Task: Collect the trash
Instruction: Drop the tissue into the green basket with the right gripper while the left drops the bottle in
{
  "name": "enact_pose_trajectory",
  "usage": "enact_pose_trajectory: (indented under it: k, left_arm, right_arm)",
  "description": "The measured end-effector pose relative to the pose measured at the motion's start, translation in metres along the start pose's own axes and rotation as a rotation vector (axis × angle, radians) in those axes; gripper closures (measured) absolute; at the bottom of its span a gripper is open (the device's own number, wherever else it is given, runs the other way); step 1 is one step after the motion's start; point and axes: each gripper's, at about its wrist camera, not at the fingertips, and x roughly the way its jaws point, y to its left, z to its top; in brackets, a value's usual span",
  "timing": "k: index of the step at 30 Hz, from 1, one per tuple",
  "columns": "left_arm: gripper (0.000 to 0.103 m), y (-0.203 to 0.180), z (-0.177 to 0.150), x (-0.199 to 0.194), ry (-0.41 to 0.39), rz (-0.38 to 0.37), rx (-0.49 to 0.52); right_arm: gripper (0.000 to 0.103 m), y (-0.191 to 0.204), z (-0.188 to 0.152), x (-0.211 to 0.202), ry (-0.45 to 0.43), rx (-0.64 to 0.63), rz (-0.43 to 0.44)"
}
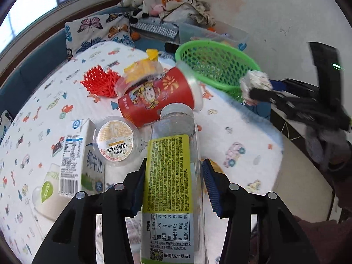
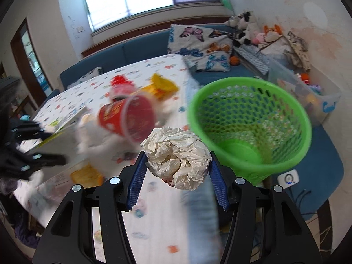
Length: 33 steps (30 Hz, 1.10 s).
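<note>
Ahead of my right tongs (image 2: 177, 171) the green basket (image 2: 248, 101) gapes open, nothing over its mouth. Left of it the red cup (image 2: 127, 118) lies across the counter (image 2: 158, 220). My left tongs (image 1: 171, 184) face the cup, a milk carton (image 1: 81, 154) and a round lid (image 1: 115, 142) crowding close.

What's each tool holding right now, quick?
Left tool: closed on the clear bottle with the yellow label.
Right tool: closed on the crumpled paper ball.
</note>
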Motion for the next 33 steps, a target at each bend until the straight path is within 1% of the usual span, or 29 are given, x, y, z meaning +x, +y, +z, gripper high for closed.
enact_pose_trajectory:
  k: [3, 5, 8, 10, 14, 17, 19, 24, 26, 30, 33]
  left_arm:
    - [0.056, -0.004, -0.001, -0.019, -0.036, 0.004, -0.012]
    - [0.056, -0.004, 0.004, -0.03, -0.068, 0.008, -0.018]
    - [0.056, -0.007, 0.021, -0.043, -0.115, 0.016, -0.024]
    - [0.056, -0.009, 0.036, -0.047, -0.142, 0.004, -0.03]
    - [0.056, -0.015, 0.066, -0.043, -0.174, -0.001, -0.029]
    - [0.056, -0.023, 0.092, -0.03, -0.181, -0.011, -0.026]
    - [0.056, -0.027, 0.108, -0.017, -0.173, -0.023, -0.026]
    - [0.056, -0.041, 0.146, 0.021, -0.131, -0.045, -0.029]
    - [0.056, -0.048, 0.158, 0.035, -0.123, -0.035, -0.015]
    - [0.056, -0.063, 0.187, 0.07, -0.079, -0.068, -0.005]
    - [0.056, -0.075, 0.205, 0.095, -0.052, -0.073, 0.011]
  right_arm:
    - [0.047, -0.024, 0.01, 0.006, -0.004, 0.024, -0.042]
    - [0.047, -0.04, 0.016, 0.012, 0.002, 0.046, -0.068]
    - [0.046, -0.068, 0.026, 0.024, 0.017, 0.08, -0.107]
    - [0.045, -0.083, 0.028, 0.031, 0.03, 0.101, -0.122]
    - [0.044, -0.108, 0.03, 0.046, 0.048, 0.123, -0.155]
    - [0.041, -0.124, 0.031, 0.052, 0.052, 0.151, -0.146]
    - [0.033, -0.131, 0.031, 0.054, 0.049, 0.16, -0.152]
    - [0.032, -0.146, 0.031, 0.049, 0.027, 0.187, -0.143]
    - [0.032, -0.149, 0.029, 0.042, 0.014, 0.188, -0.142]
    - [0.03, -0.151, 0.027, 0.024, -0.034, 0.188, -0.14]
    - [0.03, -0.151, 0.025, 0.011, -0.071, 0.188, -0.143]
